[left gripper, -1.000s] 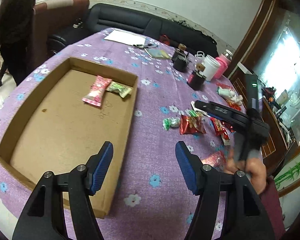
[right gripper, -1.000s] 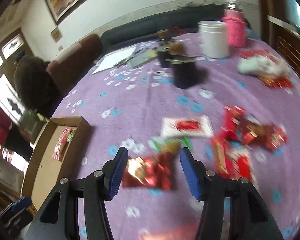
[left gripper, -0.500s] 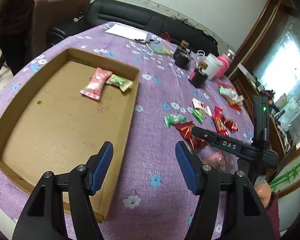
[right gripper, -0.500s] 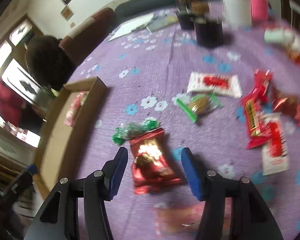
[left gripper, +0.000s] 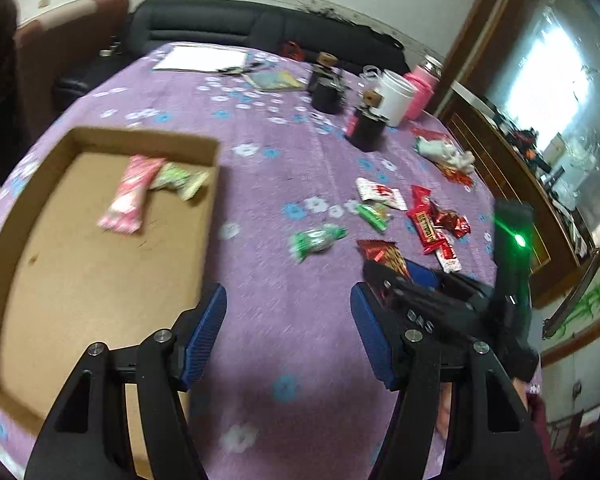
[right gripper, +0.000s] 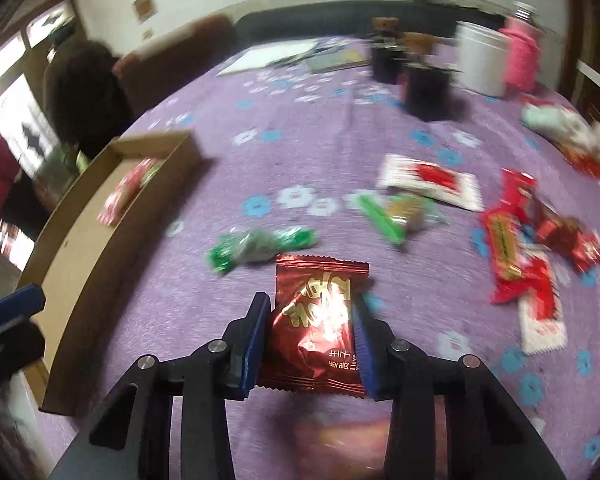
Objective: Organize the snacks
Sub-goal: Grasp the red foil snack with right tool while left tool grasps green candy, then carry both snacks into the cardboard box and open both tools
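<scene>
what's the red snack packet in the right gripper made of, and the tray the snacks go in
The red packet, pinched in the right gripper, looks like metallised foil or plastic film: glossy, crinkled, bright glints, crimped zigzag ends. The tray looks like plain brown cardboard: matte, flat, with folded-up walls.

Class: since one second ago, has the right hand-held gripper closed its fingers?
Yes. The right hand-held gripper has closed inward onto the red snack packet.

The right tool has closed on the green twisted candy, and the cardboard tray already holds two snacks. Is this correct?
Not quite. The right wrist view shows the right tool closed on the red foil packet; the green twisted candy lies free on the purple cloth beyond it. The cardboard tray does hold two snacks.
</scene>
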`<state>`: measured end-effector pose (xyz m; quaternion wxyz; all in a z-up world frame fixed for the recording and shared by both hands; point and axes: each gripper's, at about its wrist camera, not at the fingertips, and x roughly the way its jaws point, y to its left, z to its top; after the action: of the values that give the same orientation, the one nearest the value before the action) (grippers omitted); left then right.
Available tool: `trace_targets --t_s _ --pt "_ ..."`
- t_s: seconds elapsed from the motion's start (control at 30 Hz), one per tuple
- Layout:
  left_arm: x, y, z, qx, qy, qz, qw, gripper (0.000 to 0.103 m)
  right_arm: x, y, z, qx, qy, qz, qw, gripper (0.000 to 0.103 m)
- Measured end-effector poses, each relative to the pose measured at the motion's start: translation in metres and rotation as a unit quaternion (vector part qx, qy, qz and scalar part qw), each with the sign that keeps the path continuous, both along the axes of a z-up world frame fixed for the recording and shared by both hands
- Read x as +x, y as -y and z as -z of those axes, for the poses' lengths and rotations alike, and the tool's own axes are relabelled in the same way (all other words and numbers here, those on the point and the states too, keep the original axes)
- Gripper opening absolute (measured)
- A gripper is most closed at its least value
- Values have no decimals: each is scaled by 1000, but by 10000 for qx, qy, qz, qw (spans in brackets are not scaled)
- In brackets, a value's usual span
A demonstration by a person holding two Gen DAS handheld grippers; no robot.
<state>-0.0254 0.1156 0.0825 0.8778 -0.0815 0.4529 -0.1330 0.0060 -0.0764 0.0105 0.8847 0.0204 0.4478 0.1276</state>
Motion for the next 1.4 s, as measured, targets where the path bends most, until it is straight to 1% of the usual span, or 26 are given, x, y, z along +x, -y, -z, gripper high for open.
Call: trace_targets --t_s 0.1,0.13,0.2,0.27,0.3,0.37,0.43,0.47,0.57,0.6,0.63,0.67,0.73,0.8,0.87,0.93,1.0,1.1,1.17,1.23,1.3,1.33,1.4 --pt "26 23 9 199 -92 304 9993 63 -4 29 3 296 118 407 9987 41" --pt "38 35 17 342 -170 471 9982 61 -5 41 4 521 127 518 9972 41" --pt "54 49 30 591 -340 664 9955 47 -4 57 2 810 144 700 9942 41" --pt "63 59 37 785 -380 845 9926 45 -3 69 2 953 170 848 9917 41" --pt "68 65 39 907 -309 924 9911 43 -1 73 3 1041 129 884 9905 41" --pt "72 72 41 1187 -118 1039 9874 42 0 78 6 1238 41 915 9881 41" --pt "72 80 44 1541 41 1125 9816 43 -1 78 5 1269 45 903 9878 41" --pt "72 83 47 1678 55 1145 9791 43 -1 76 5 1256 29 875 9882 41" --pt "69 88 55 1824 72 1284 9748 42 -1 72 5 1225 38 816 9891 41" --pt "68 91 57 1889 82 1330 9729 31 0 69 6 1224 36 810 9892 41" --pt "65 94 60 1954 103 1383 9709 25 -1 69 6 1222 36 809 9892 41" --pt "63 96 59 1917 146 1408 9712 22 -1 68 6 1221 38 809 9892 41" --pt "61 99 60 1909 141 1389 9716 22 -2 69 5 1210 62 834 9891 41" --pt "57 99 58 1822 156 1380 9734 22 -2 70 4 1182 103 865 9892 41" --pt "55 96 55 1671 144 1333 9768 22 -4 71 3 1180 159 894 9888 41" --pt "50 89 47 1411 116 1244 9821 22 -6 72 1 1173 223 922 9886 41" --pt "46 84 40 1212 107 1193 9854 22 -7 73 0 1198 264 922 9881 41" --pt "35 63 23 836 115 1043 9910 22 -7 73 0 1185 287 929 9882 41" --pt "31 48 15 686 134 922 9933 22 -8 72 0 1180 311 938 9881 41" --pt "26 22 4 482 143 695 9963 22 -9 72 0 1167 342 941 9881 41" --pt "25 0 -2 333 113 519 9980 22 -11 70 -2 1110 412 931 9886 41" --pt "23 -17 -6 281 104 355 9989 22 -11 69 -4 1078 448 920 9889 41" --pt "21 -40 -8 303 136 112 9994 22 -12 63 -8 1046 482 828 9899 41"
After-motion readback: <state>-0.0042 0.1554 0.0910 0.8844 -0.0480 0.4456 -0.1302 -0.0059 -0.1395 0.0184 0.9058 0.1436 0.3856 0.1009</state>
